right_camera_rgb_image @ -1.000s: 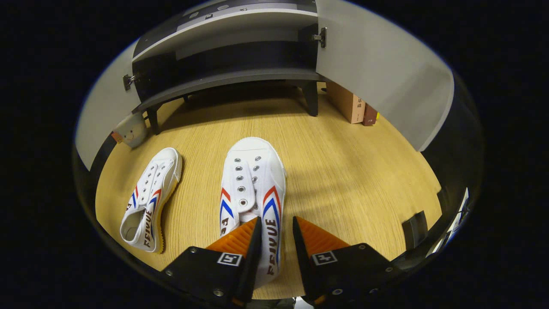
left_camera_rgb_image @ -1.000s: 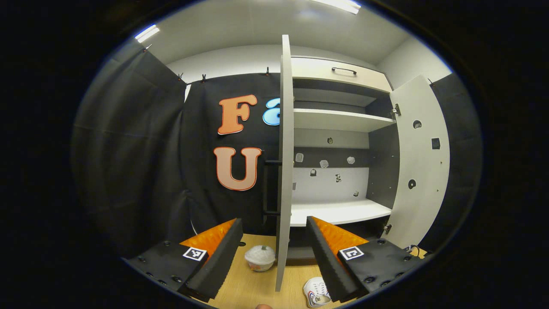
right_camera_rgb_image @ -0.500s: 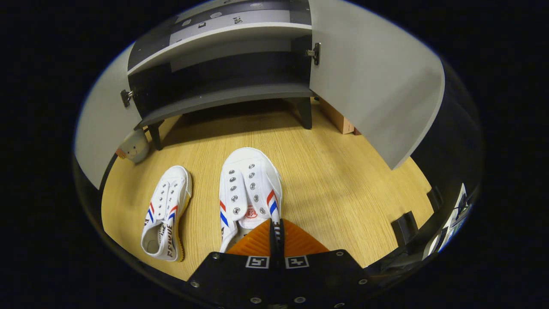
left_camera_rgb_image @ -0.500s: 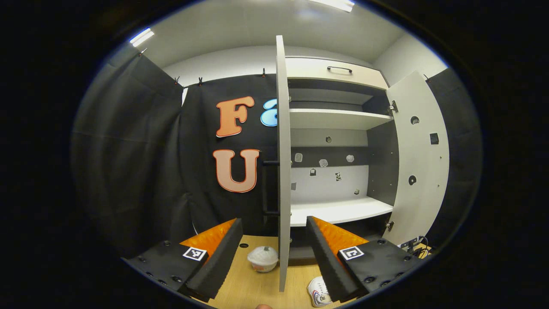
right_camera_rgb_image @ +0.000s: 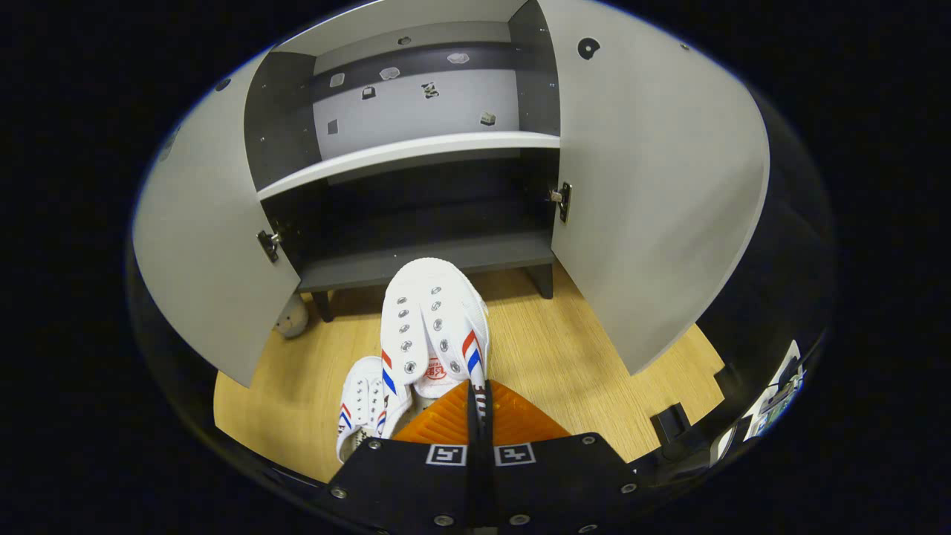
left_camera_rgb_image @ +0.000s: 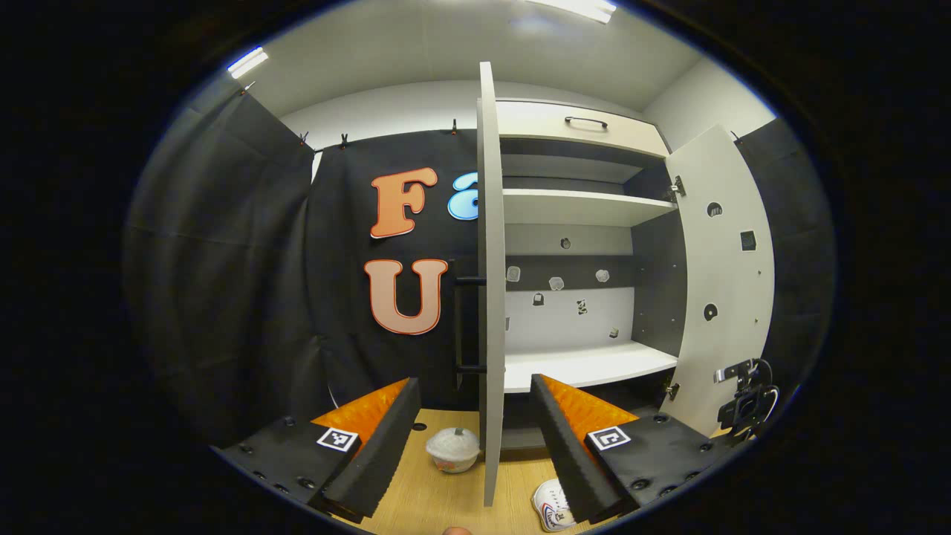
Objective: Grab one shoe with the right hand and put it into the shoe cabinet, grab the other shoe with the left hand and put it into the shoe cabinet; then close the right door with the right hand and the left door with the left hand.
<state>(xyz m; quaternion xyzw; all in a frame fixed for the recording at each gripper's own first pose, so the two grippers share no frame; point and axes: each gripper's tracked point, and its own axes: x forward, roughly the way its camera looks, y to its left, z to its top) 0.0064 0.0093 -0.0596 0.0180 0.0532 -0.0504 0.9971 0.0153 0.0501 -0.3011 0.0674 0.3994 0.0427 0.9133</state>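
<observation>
A: In front of the cabinet [right_camera_rgb_image: 416, 256], the right gripper [right_camera_rgb_image: 477, 405] has its jaws pinched nearly together on the side wall of one shoe [right_camera_rgb_image: 433, 327]. The shoe hangs off the floor [right_camera_rgb_image: 594, 371], toe aimed at the dark bottom shelf [right_camera_rgb_image: 427, 260].

B: And the other shoe [right_camera_rgb_image: 362, 409]?

A: It lies on the floor just below and left of the held one. In the left gripper view its toe peeks out beside the right finger.

B: What is the left gripper [left_camera_rgb_image: 472, 427] doing?

A: It has its jaws spread wide and holds nothing, and it faces the edge of the left door [left_camera_rgb_image: 487, 282]. A small white lidded pot [left_camera_rgb_image: 452, 449] sits on the floor beyond it.

B: Where could this go wrong?

A: I judge the grip the weak point. It takes only a thin strip of canvas at the collar, so the shoe could swing or slip out on the way in. The toe sits about level with the shelf's front lip, and a low approach could catch it there.

B: The doors?

A: Both stand open. The right door [right_camera_rgb_image: 654, 200] leans in close on that side, so a wide swing might clip it.
</observation>
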